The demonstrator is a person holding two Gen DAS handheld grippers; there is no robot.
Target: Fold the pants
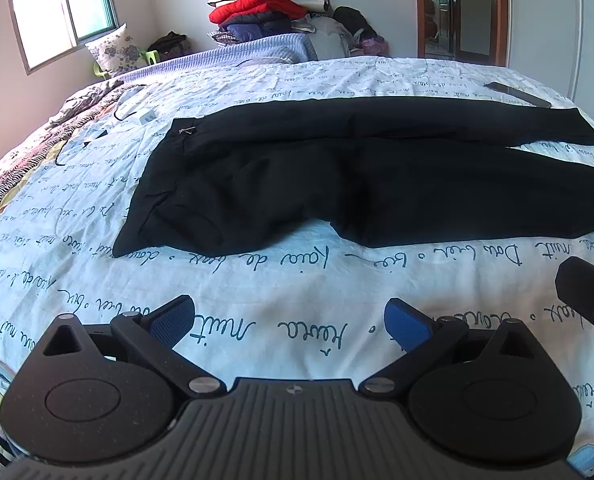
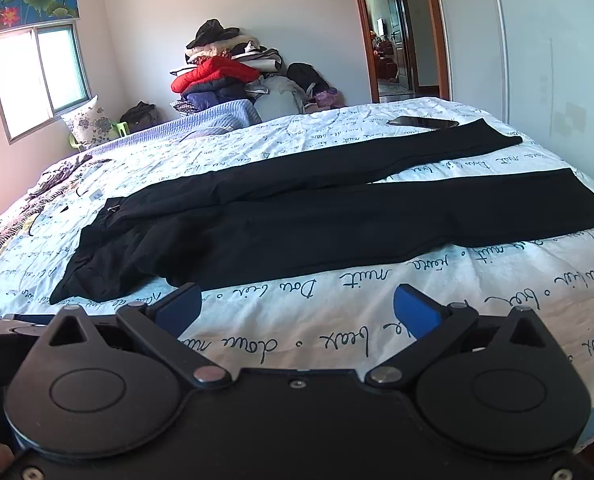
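Lying flat, black pants (image 2: 297, 220), legs apart.

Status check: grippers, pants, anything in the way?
Left gripper and right gripper open, empty. Pants flat on bed, unfolded. Phone beside far leg.

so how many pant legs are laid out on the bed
2. The far leg runs toward the phone; the near leg lies closer to the grippers. Both are spread apart, none hidden.
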